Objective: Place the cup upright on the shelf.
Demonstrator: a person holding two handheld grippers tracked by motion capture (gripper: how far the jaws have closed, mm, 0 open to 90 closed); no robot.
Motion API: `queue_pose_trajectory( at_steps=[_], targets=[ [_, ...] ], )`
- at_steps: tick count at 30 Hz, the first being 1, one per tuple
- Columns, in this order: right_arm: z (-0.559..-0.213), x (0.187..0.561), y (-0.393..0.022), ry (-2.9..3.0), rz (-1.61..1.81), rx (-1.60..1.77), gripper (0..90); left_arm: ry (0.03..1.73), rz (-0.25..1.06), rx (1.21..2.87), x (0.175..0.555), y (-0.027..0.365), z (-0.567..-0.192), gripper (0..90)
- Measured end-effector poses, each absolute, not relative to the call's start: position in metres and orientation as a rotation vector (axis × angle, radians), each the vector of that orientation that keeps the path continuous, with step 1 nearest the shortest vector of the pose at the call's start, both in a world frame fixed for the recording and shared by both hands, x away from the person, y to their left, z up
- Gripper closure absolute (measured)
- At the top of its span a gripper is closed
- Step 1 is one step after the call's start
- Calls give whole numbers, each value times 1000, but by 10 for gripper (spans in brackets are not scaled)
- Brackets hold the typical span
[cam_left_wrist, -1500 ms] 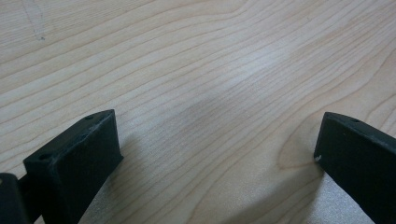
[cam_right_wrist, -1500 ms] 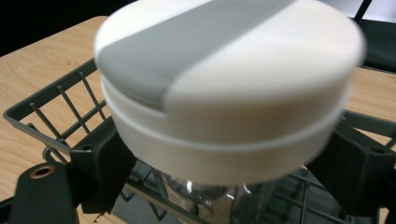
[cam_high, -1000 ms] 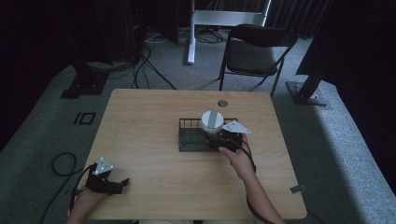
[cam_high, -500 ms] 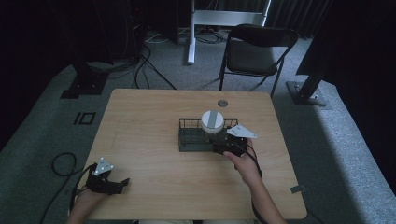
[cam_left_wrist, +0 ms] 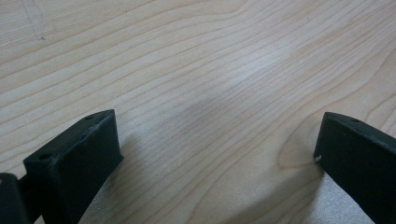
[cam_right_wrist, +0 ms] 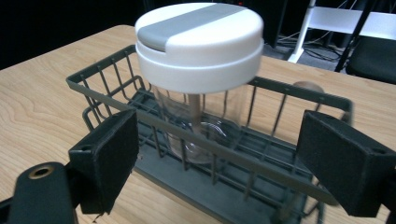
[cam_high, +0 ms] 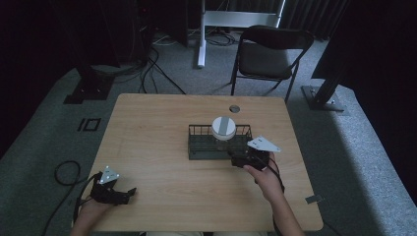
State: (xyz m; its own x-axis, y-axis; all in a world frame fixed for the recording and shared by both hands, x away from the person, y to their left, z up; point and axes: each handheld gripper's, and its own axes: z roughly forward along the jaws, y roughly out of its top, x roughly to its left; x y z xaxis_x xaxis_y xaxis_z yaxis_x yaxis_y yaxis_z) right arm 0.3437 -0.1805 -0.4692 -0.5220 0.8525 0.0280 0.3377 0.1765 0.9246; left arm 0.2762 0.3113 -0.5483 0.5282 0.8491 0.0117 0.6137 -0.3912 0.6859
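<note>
Standing upright in the basket (cam_high: 199, 147) near the table's (cam_high: 147, 128) right edge, the jar (cam_high: 223, 129) looks already placed — the right gripper (cam_high: 240, 158) sits just beside the basket, jaws wide, empty. Left gripper (cam_high: 129, 192) rests wide open at the near left corner.

Table (cam_high: 162, 147): pale wood with visible grain and a smooth, faintly sheened finish. Basket (cam_right_wrist: 116, 100): thin wire, coated matt grey-green. Jar (cam_right_wrist: 205, 126), standing in the basket: clear, glossy walls, glass or plastic not distinguishable; its lid (cam_right_wrist: 198, 39), at 12 o'clock of the jar, is smooth white plastic with a matt grey band. Right gripper (cam_right_wrist: 217, 161) and left gripper (cam_left_wrist: 219, 154): matt black plastic jaws, slightly grainy.
</note>
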Motion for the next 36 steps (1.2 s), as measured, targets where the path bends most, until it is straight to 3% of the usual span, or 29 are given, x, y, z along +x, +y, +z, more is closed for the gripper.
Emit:
queue_pose_trajectory(
  at_steps=[36],
  targets=[
    [-510, 319, -242, 1911, 1189, 1221, 134, 1182, 483, 2138, 276, 311, -548, 5]
  ],
)
